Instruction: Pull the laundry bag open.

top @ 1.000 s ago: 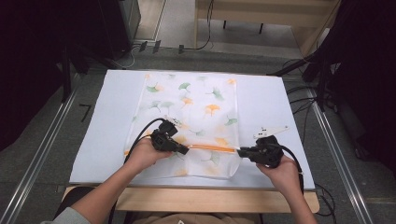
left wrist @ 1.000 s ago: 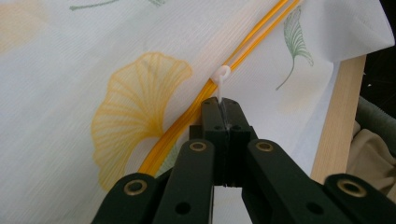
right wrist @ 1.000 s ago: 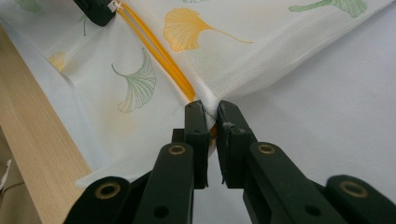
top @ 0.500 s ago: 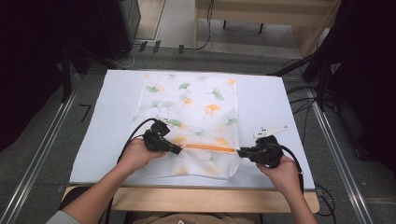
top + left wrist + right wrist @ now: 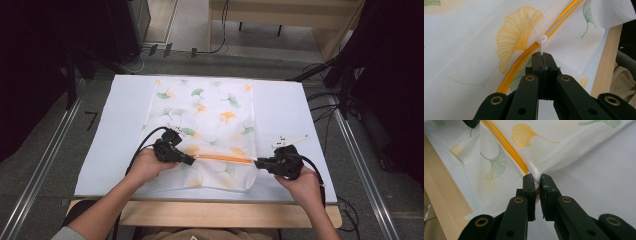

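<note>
Fingers first: on the counter (image 5: 295,107) lies the mesh bag (image 5: 210,107) (ginkgo print). My right gripper (image 5: 536,180) pinches its edge at the orange zipper (image 5: 225,158) end; my left gripper (image 5: 542,58) pinches the white pull (image 5: 543,41).

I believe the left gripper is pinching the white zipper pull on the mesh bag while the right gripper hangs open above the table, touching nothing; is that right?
Not quite. The right gripper is not free: the right gripper view shows its jaws closed on the mesh bag at the end of the orange zipper. The left gripper does pinch the white zipper pull.
</note>
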{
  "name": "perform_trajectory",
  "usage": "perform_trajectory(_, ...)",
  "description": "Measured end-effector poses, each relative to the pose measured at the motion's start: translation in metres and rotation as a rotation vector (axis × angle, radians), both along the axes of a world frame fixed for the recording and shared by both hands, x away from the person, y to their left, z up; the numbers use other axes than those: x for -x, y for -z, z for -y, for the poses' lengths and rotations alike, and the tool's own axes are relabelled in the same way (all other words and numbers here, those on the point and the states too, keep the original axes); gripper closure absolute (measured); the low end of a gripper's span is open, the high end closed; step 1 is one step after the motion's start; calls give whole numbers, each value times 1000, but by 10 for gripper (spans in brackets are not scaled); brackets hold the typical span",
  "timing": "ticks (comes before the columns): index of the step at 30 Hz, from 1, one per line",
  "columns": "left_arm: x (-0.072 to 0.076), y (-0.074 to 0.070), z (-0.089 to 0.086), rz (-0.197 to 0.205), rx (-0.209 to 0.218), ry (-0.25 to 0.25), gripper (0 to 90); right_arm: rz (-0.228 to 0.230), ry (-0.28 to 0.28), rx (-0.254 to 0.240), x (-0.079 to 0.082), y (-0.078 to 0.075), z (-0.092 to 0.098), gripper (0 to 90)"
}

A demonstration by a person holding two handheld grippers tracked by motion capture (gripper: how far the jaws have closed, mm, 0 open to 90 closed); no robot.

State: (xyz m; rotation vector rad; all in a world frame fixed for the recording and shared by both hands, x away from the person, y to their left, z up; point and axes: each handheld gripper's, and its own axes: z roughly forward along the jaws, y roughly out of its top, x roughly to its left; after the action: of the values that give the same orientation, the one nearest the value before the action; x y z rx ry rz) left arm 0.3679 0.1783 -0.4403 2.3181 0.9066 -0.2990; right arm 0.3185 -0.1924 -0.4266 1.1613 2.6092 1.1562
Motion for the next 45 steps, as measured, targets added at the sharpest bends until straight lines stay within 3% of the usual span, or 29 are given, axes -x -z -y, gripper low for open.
perform_trajectory(9, -1, 0, -5, -5, -8, -9, 900, -1, 1, -5, 0, 0, 0, 853)
perform_trajectory(22, 1, -2, -29, -14, -18, -34, 900, -6, 0, 0, 0, 0, 0, 853)
perform_trajectory(39, 1, -2, -31, -25, -16, -40, 900, -9, 0, 0, 0, 1, 1, 853)
perform_trajectory(45, 1, -3, -40, -26, -20, -53, 900, -12, 0, 2, 0, 1, 1, 852)
